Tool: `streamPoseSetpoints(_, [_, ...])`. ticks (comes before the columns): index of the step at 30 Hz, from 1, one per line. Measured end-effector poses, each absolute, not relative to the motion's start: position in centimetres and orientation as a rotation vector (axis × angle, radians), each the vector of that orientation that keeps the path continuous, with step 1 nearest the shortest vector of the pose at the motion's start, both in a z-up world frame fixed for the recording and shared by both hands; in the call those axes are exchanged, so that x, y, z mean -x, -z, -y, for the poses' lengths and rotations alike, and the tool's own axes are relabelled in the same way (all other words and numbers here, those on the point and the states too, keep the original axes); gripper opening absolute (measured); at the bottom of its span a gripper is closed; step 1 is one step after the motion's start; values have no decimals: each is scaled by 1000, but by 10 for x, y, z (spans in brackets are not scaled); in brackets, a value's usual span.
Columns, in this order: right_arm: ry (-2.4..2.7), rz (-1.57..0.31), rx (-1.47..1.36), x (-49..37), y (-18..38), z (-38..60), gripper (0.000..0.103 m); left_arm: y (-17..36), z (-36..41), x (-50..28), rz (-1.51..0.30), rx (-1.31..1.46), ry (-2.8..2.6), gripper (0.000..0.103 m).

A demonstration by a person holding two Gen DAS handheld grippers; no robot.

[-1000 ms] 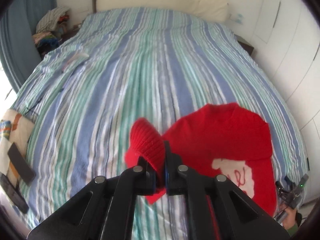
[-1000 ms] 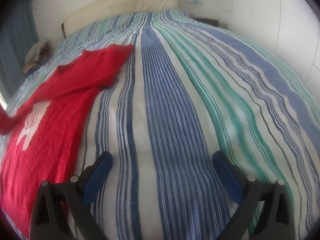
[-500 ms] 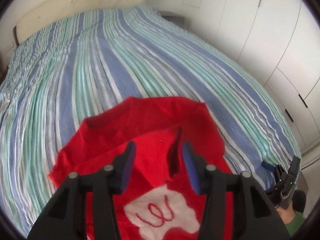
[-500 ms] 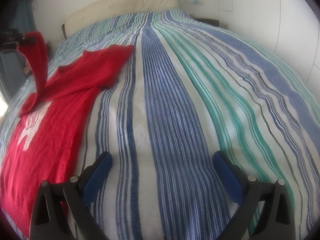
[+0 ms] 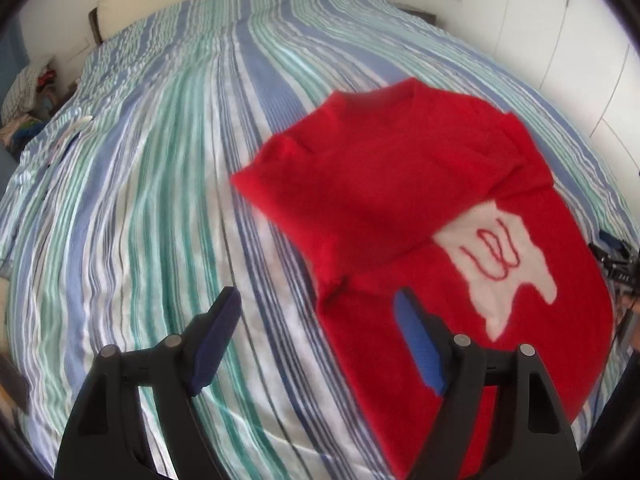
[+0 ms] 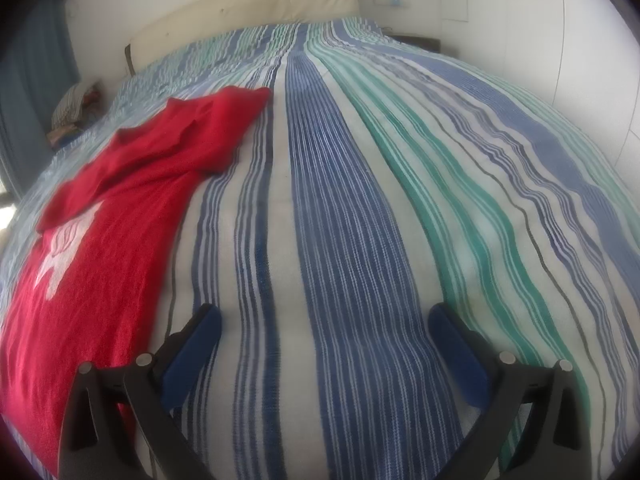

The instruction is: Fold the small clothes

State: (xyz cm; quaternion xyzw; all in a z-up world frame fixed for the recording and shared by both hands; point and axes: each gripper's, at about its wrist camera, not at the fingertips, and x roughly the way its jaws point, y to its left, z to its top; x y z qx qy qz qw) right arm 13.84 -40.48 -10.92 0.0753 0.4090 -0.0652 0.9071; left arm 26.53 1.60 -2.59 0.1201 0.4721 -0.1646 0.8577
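A small red sweater (image 5: 400,208) with a white patch (image 5: 500,264) lies flat on the striped bed. Its left sleeve is folded across the chest. My left gripper (image 5: 316,320) is open and empty, hovering just above the sweater's left edge. In the right wrist view the sweater (image 6: 100,240) lies at the left, its right sleeve spread out towards the headboard. My right gripper (image 6: 324,328) is open and empty over bare bedspread, to the right of the sweater.
The blue, green and white striped bedspread (image 6: 360,200) covers the whole bed. A cream headboard (image 6: 248,12) stands at the far end. A pile of clothes (image 5: 24,96) sits beside the bed at far left. White wardrobe doors (image 5: 560,40) line the right side.
My left gripper carried the red sleeve over the sweater, opened and let it go; the sleeve now lies across the chest. The gripper has drawn back left. The right gripper has not moved.
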Motion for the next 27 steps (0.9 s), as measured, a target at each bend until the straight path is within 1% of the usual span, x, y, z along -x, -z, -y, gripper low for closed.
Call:
streamPoseSetpoints(2, [138,-846,-150,-139,109,404,102,46,-6,-259,-984,-304,322,79])
streamPoseSetpoints(4, [144,-849,-141,-140,110,403,102,59,5,-264,-963,-300,297,75])
streamPoseSetpoints(5, [147,-849,-136,-141,110,402,102,64,9,-270,-947,-285,275,69])
streamPoseSetpoints(7, [149,-845,-134,-140,110,401,102,71,9,-282,-911,-232,212,44])
streamPoseSetpoints(8, [148,-843,-135,-140,110,401,102,75,4,-286,-901,-191,169,3])
streamPoseSetpoints(9, [147,-840,-137,-139,109,401,102,78,-6,-286,-888,-129,130,5])
streamPoseSetpoints(11, [146,-835,-141,-139,109,402,102,81,-23,-274,-862,-38,101,4])
streamPoseSetpoints(16, [142,-838,-145,-139,110,404,102,89,-27,-253,-855,-54,83,5])
streamPoseSetpoints(17, [142,-842,-144,-140,110,404,102,88,-28,-254,-861,-53,78,8])
streamPoseSetpoints(20, [146,-847,-137,-141,110,403,103,87,-28,-251,-875,-56,83,12])
streamPoseSetpoints(21, [146,-846,-137,-140,110,403,103,86,-29,-249,-877,-60,77,19])
streamPoseSetpoints(22, [145,-845,-139,-141,110,403,103,85,-32,-247,-883,-62,68,23])
streamPoseSetpoints(24, [142,-842,-142,-141,110,404,103,81,-38,-237,-897,-49,63,45])
streamPoseSetpoints(25, [141,-842,-143,-141,110,404,103,79,-43,-231,-903,-40,63,50])
streamPoseSetpoints(26, [141,-842,-144,-141,110,404,103,75,-48,-224,-905,-33,63,62])
streamPoseSetpoints(27, [141,-842,-143,-142,110,404,103,72,-53,-216,-905,-26,61,70])
